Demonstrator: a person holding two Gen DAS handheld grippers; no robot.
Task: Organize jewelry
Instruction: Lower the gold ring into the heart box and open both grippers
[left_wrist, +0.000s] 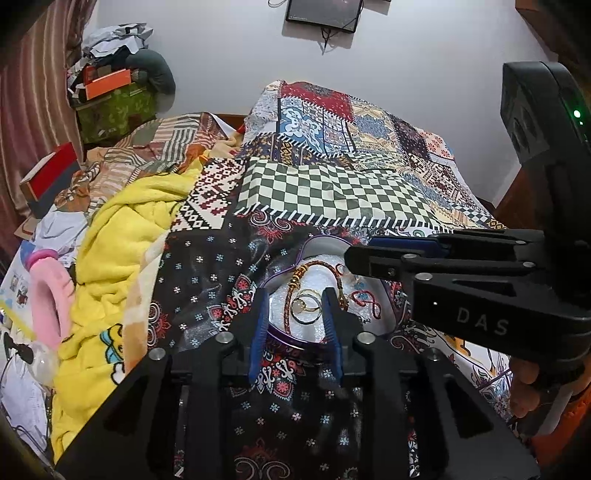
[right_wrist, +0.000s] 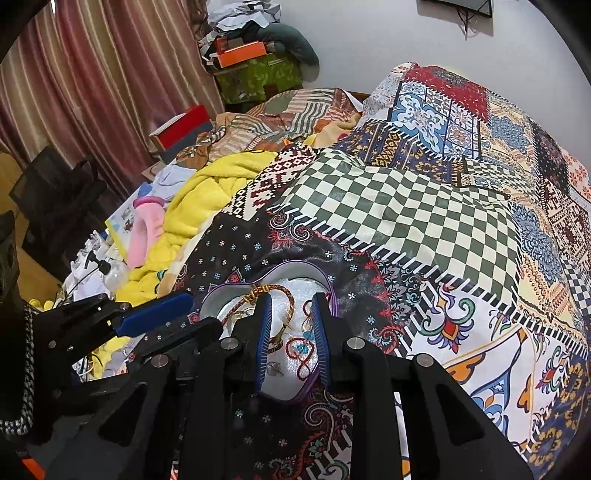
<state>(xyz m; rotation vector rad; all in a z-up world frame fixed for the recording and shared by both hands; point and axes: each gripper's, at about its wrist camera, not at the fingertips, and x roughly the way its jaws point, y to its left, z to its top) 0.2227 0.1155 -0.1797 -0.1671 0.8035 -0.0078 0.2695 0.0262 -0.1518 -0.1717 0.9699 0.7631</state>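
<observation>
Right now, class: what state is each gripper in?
Left gripper: open, holding nothing, over the jewelry box.
Right gripper: open, holding nothing.

Bed (left_wrist: 369, 155), covered by a patchwork-print sheet (right_wrist: 406, 221): green-and-cream checks, blue tile motifs, dark floral panels.

Lying on it:
- heart-shaped tray (left_wrist: 284, 338) with purple rim and white lining, on the dark floral patch at the near end, holding jewelry;
- yellow fleece blanket (left_wrist: 122, 236), bunched along the left side;
- striped patchwork cloth (left_wrist: 166, 144), crumpled beyond the blanket;
- pink ring-shaped cushion (left_wrist: 50, 295), at the left edge;
- red box (right_wrist: 184, 125), at the far left edge.
</observation>
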